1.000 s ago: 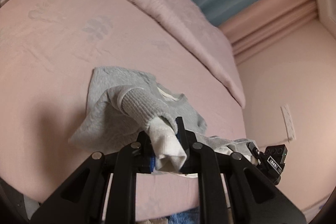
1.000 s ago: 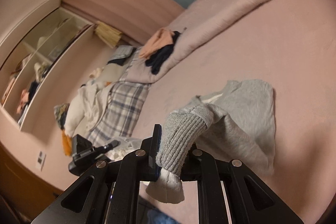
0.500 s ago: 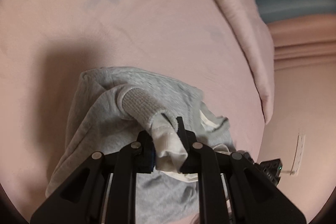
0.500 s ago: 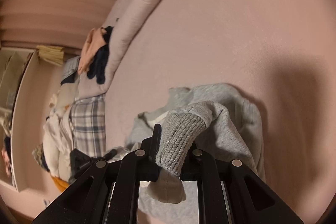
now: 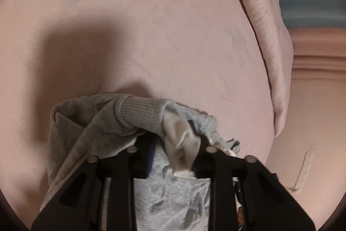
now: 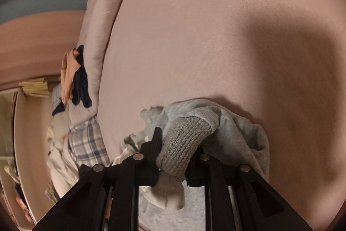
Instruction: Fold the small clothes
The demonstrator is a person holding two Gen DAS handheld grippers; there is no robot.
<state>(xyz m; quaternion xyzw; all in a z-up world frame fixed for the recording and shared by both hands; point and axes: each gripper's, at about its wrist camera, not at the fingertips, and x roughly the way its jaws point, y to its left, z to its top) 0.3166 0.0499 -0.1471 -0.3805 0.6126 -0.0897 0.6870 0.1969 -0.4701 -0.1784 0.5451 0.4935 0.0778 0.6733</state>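
Sweatshirt (image 5: 86,133) cuffs between both opening grippers — seemingly loosened

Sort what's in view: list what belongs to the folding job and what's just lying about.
Job:
grey sweatshirt
left gripper, jaws opening around its cuff
right gripper, jaws opening around the other cuff
pink bed sheet

Lying about:
orange and navy clothes
plaid cloth
pink duvet

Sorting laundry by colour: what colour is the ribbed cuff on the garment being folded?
Grey, like the rest of the sweatshirt; the ribbed cuff shows best in the right wrist view.
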